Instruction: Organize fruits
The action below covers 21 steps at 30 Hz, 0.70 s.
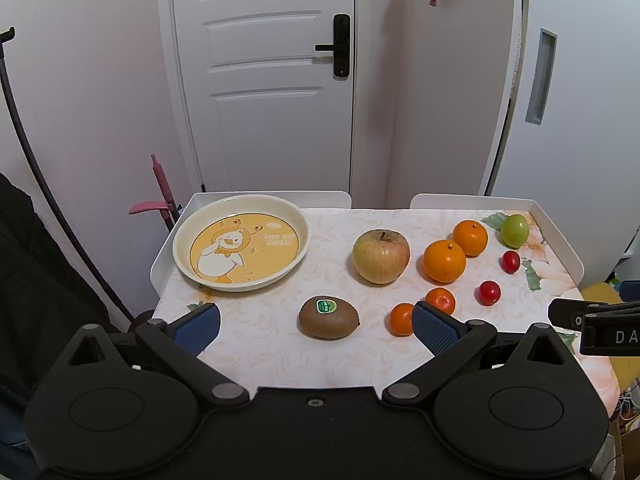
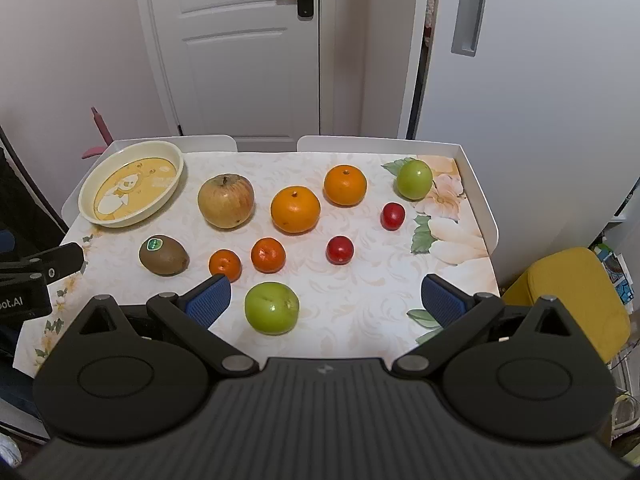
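A cream plate (image 1: 182, 240) (image 2: 86, 196) with a yellow duck picture sits empty at the table's far left. Fruits lie loose on the table: a kiwi (image 1: 328, 317) (image 2: 164, 255), a yellowish apple (image 1: 381, 255) (image 2: 226, 200), two oranges (image 1: 445, 261) (image 2: 295, 209), two small mandarins (image 1: 440, 300) (image 2: 268, 255), two red cherry tomatoes (image 1: 488, 292) (image 2: 339, 250), and green fruits (image 2: 272, 307) (image 1: 515, 230). My left gripper (image 1: 316, 328) is open, with the kiwi between its fingers' line. My right gripper (image 2: 326, 298) is open near the front green fruit.
The table (image 2: 360, 300) has a floral cloth and a white raised rim (image 2: 480, 200). A white door stands behind it. A yellow stool (image 2: 568, 300) is at the right, a pink handle (image 1: 160, 196) at the left.
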Each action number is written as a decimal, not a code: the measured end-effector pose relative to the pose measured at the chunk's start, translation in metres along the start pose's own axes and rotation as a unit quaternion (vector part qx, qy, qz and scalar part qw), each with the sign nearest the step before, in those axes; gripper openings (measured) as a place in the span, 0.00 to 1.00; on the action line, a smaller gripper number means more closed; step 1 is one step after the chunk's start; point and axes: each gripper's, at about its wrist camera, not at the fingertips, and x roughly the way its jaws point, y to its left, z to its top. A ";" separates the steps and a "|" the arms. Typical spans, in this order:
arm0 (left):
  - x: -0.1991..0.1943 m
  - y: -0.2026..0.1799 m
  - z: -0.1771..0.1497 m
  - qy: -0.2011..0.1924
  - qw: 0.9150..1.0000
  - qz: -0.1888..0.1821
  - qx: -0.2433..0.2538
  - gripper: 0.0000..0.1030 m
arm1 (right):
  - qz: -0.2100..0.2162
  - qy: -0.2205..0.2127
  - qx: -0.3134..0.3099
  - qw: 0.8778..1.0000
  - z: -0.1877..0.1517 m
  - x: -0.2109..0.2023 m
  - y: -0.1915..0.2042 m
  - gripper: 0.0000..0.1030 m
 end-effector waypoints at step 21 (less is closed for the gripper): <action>-0.003 0.002 0.000 0.000 1.000 -0.002 -0.003 1.00 | 0.001 -0.008 0.000 1.000 0.000 -0.011 0.000 1.00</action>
